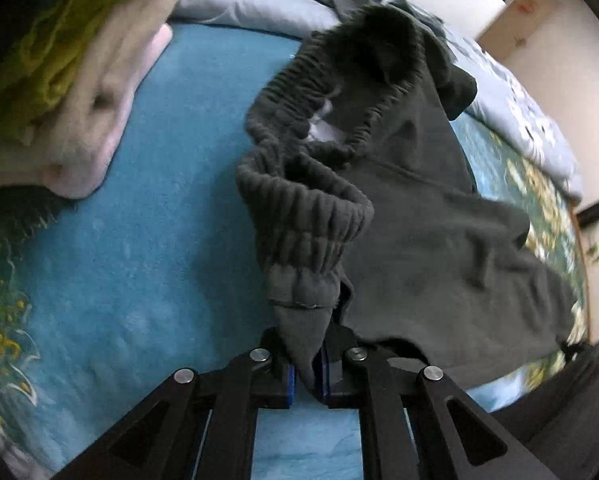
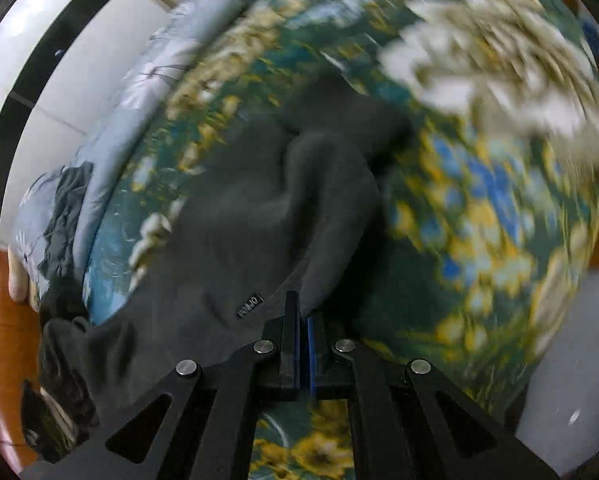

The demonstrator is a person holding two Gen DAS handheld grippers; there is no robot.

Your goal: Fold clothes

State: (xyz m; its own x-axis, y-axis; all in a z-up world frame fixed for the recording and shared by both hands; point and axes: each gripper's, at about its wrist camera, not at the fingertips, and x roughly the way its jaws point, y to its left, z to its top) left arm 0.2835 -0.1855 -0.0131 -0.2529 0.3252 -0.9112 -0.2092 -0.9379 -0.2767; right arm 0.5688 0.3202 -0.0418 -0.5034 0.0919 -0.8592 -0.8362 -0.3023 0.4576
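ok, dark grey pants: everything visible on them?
The dark grey pants look like soft fleece, with a ribbed elastic waistband gaping open, rumpled across the blue floral bedspread. The left gripper pinches the waistband edge; the right gripper pinches a raised fold. A small woven label shows near that fold.

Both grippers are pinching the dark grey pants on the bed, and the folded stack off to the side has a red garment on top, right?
Not quite: the top garment of the folded stack is yellow-green, not red, as the left wrist view shows. The left gripper and right gripper do pinch the dark grey pants.
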